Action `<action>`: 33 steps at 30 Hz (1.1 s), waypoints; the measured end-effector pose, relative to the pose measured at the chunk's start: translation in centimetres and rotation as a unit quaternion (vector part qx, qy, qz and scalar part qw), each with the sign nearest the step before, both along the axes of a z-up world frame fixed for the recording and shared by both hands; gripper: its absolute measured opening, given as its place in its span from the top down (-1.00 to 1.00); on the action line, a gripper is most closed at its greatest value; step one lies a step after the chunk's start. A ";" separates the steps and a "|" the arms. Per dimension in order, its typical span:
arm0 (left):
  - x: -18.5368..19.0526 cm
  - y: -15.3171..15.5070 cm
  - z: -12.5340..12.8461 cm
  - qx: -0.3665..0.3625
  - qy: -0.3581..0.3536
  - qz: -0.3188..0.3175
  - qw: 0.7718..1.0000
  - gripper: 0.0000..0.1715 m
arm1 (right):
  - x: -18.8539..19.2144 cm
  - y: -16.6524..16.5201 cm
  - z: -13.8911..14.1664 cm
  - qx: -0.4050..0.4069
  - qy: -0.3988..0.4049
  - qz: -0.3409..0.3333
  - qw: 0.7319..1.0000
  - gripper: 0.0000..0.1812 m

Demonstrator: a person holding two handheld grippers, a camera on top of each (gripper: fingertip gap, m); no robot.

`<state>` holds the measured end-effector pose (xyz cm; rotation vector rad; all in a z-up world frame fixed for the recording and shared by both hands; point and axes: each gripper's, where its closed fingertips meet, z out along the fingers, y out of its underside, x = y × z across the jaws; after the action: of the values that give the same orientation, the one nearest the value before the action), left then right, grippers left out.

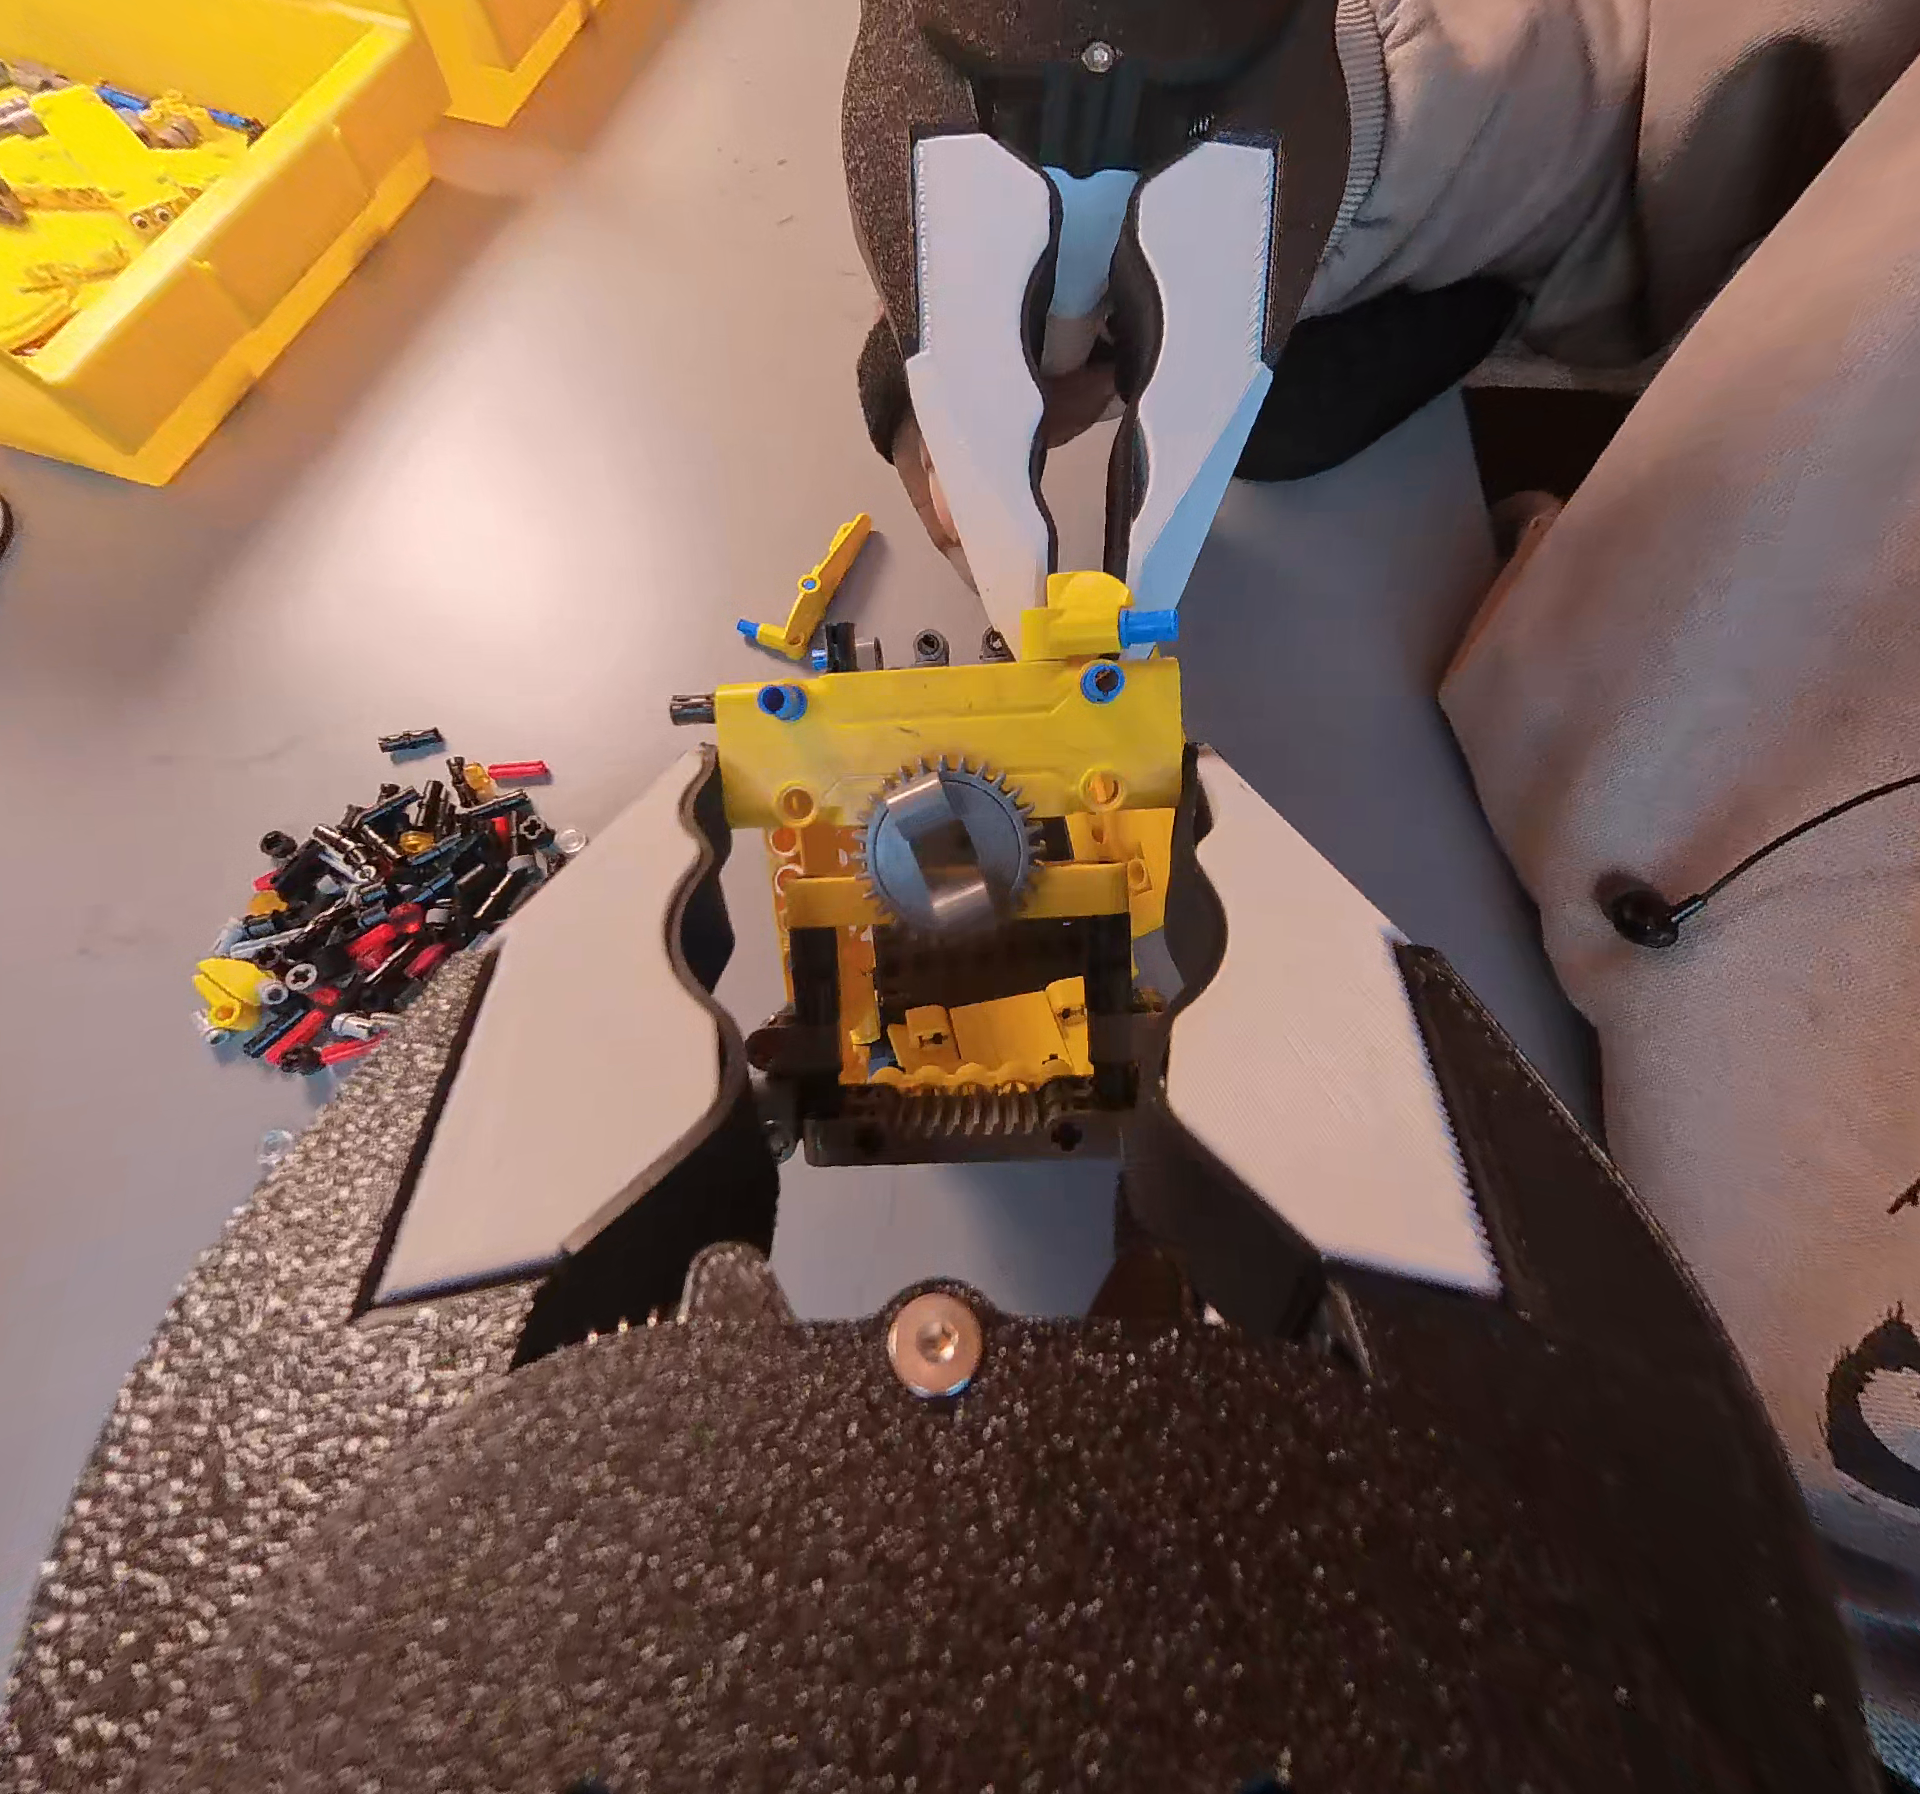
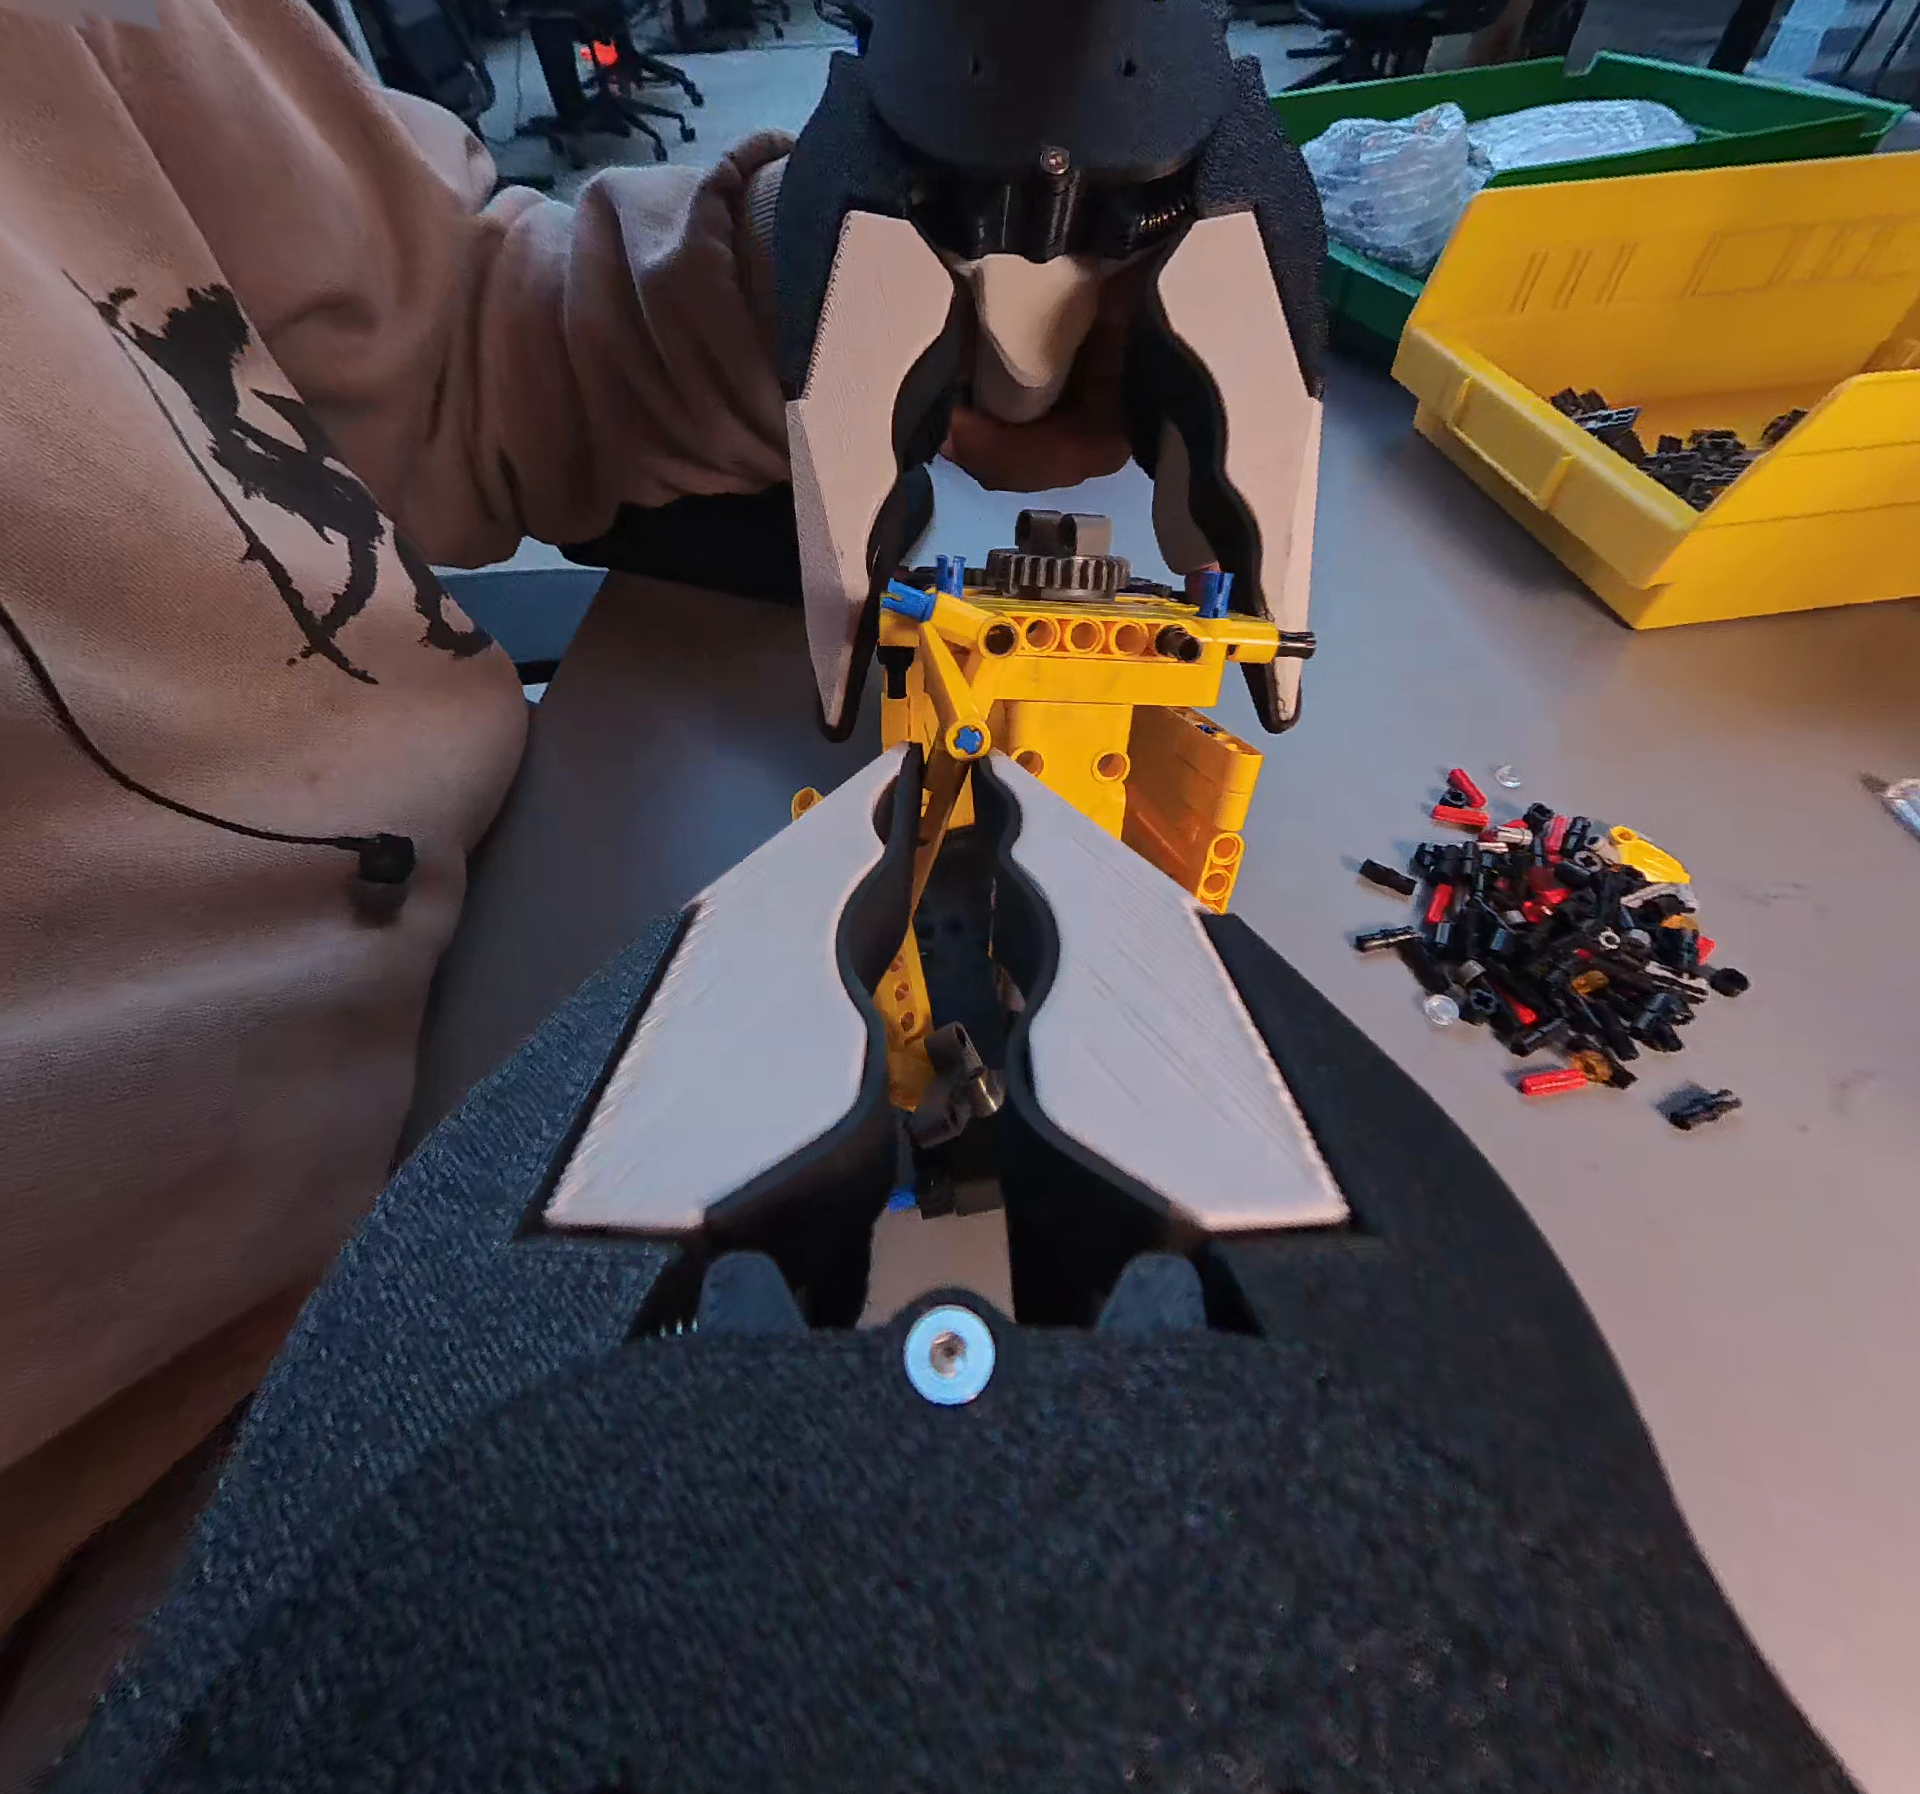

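Note:
A yellow and black toy-brick model with a grey gear on top stands on the grey table. My left gripper is shut on the model, one finger on each side. It also shows in the right wrist view, clamping the model from the far side. My right gripper is shut on a small yellow piece with a blue pin at the model's edge. In the left wrist view the right gripper comes in from the far side and pinches that piece.
A pile of small black, red and grey pins lies beside the model. A loose yellow lever piece lies behind it. Yellow parts bins and a green bin stand farther off. A person's beige sweatshirt borders the table. Less than 4 cm separates the two grippers' tips.

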<state>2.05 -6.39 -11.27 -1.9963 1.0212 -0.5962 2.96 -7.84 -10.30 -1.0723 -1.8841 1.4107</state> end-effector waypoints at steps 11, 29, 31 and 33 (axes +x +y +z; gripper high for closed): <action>-0.3 0.2 0.2 -0.001 -0.021 0.023 1.000 0.01 | -0.2 0.4 0.3 -0.024 -0.014 -0.014 1.000 0.92; -0.4 -0.5 0.2 0.013 -0.023 0.019 0.999 0.04 | -0.2 0.1 0.2 -0.009 -0.017 -0.014 1.000 0.93; -0.5 -0.7 0.3 0.019 -0.026 0.011 0.999 0.04 | -0.2 0.0 0.4 -0.035 -0.009 -0.005 0.999 0.94; -0.6 -0.5 0.4 0.015 -0.043 0.013 0.999 0.04 | -0.2 0.4 1.1 -0.060 0.007 -0.004 0.998 0.95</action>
<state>1.44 -6.93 -10.87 -1.9374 0.9459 -0.6446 2.77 -7.47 -9.23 -1.1213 -1.8036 1.5388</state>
